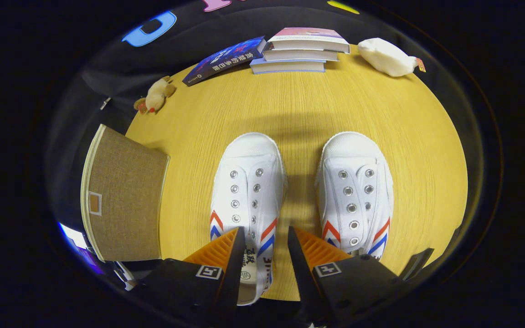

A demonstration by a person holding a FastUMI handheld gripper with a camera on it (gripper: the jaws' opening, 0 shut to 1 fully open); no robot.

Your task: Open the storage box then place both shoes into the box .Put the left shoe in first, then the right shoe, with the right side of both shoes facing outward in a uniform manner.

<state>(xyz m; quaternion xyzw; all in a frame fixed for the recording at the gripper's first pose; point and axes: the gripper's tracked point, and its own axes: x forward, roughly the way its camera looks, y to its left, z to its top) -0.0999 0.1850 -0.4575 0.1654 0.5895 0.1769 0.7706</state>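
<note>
Gripper view: gripper [266,237] gapes narrowly above two white canvas shoes [248,191] on grained wooden table [299,105], beside woven fabric box [123,200].

Canvas shoes [249,182], woodgrain table [299,100]

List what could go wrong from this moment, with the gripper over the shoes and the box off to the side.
1. The storage box looks closed, while the open gripper already hovers at the heel of the left shoe; grabbing a shoe before opening would break the order.
2. One finger overlaps the right shoe, so closing might nudge it.
3. Each shoe's toe points away, toward the books; orientation may get mixed on placing.
</note>
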